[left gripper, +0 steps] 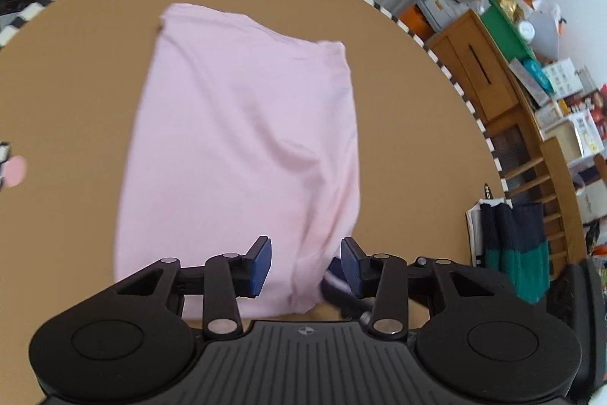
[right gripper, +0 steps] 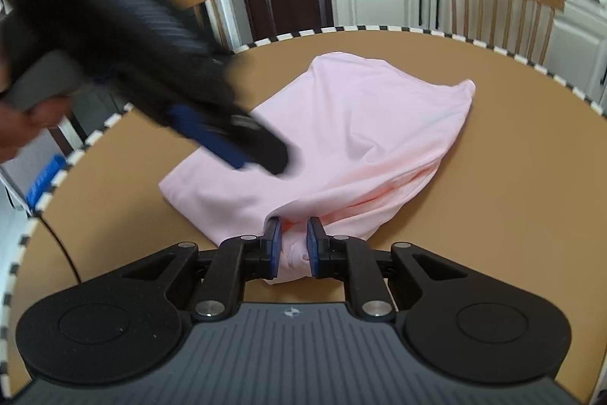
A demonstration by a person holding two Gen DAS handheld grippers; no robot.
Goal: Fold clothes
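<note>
A pink garment (left gripper: 239, 147) lay in a loose heap near the middle of the round brown surface (left gripper: 76, 93). Left of the garment in the right wrist view, the left tool (right gripper: 242, 154) crossed as a dark smear, too blurred to read there; its own camera showed the pads spread with nothing pressed between them. At the garment's near edge, the right tool (right gripper: 294, 249) pinched a bunched fold, whose lower end was hidden behind the tool's body
</note>
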